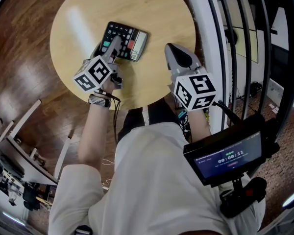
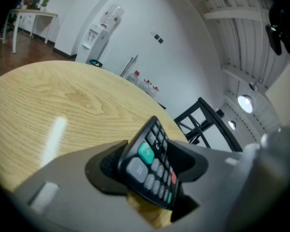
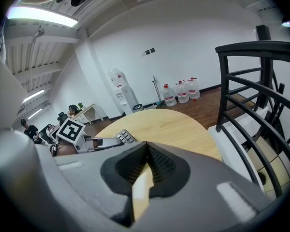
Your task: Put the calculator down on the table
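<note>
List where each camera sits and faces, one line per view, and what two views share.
Head view: on the head, looking steeply down at table, calculator, both forearms, left gripper, right gripper.
Left gripper view: on the left gripper, facing across the table to a wall; jaws clamp the calculator.
Right gripper view: on the right gripper, facing across the table; jaws together, empty.
Shared: head and right gripper views show the left gripper.

Calculator [image 1: 131, 36] near edge hidden under left hand-held gripper [image 1: 115, 41]
</note>
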